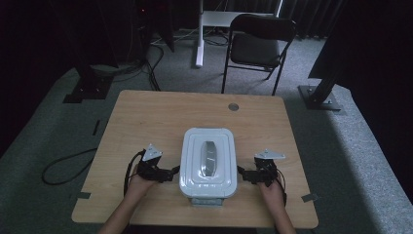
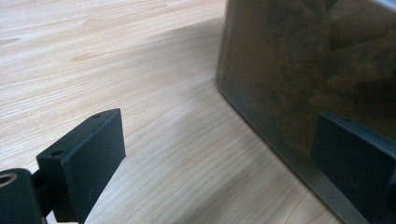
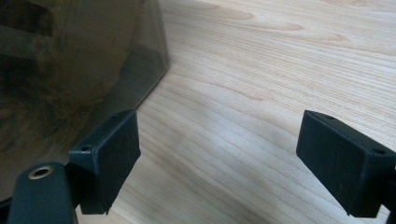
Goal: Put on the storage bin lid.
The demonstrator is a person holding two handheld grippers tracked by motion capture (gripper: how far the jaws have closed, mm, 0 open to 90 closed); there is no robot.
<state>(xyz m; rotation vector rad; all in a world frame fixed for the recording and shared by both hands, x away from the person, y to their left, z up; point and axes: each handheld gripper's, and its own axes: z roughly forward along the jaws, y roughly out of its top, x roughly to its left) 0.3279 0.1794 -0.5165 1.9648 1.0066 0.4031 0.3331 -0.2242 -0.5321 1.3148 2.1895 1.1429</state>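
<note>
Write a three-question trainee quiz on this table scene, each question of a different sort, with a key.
1. True or false: the white lid is off the container.
2. The left gripper and right gripper are: A) both shut, B) both open, C) one each.
3. Fill in: behind the wooden table stands a black folding ____.

Key: 1 false, it sits on top; 2 B, jaws apart beside the container's walls; 3 chair.

No readable text, no labels, no brands, no numbers — anywhere
</note>
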